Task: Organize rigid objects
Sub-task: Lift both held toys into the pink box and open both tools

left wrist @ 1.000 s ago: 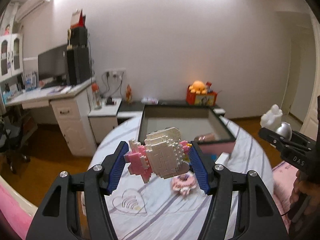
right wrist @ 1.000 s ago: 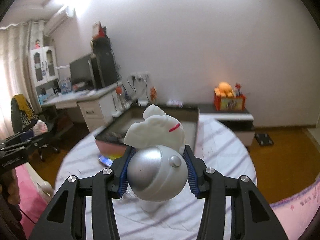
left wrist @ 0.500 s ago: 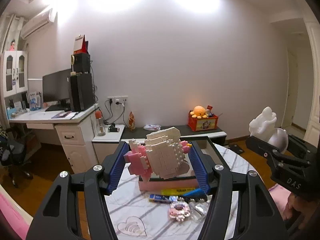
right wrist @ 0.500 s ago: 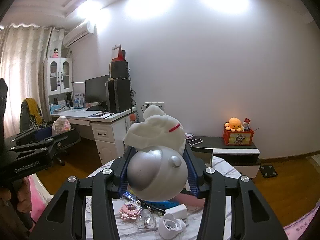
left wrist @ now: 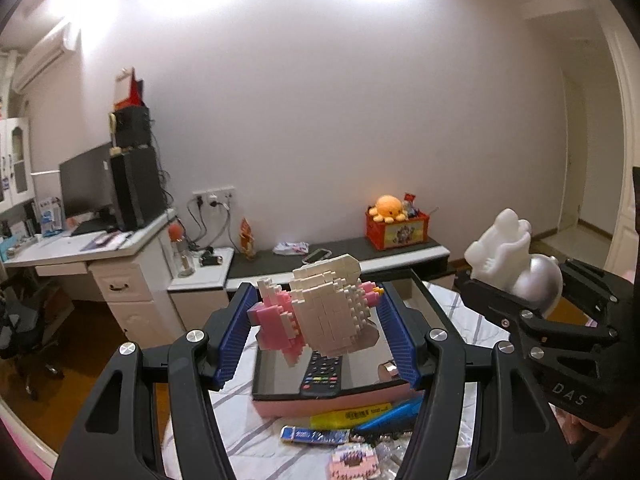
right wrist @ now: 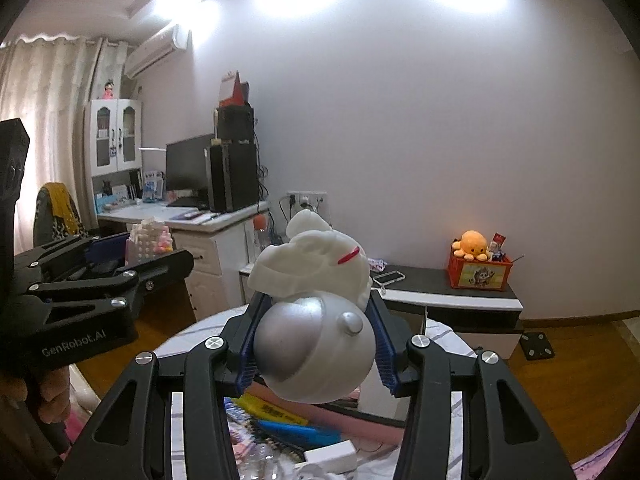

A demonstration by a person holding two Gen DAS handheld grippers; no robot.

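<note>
Below both tongs lies the table (left wrist: 256,432) with its pink box (left wrist: 340,402) (a remote inside). The left tongs (left wrist: 316,330) clamp a pink-and-white brick figure (left wrist: 320,316) above that box. The right tongs (right wrist: 316,346) grip a silver-and-white toy (right wrist: 316,320), held up beside them.

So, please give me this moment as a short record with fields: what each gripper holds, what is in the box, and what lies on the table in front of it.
left gripper: shut on pink and white brick figure, held in the air
right gripper: shut on silver and white figurine, held in the air
pink box: open, holds a black remote control
table in front of box: yellow marker, blue pen, small pink brick piece
</note>
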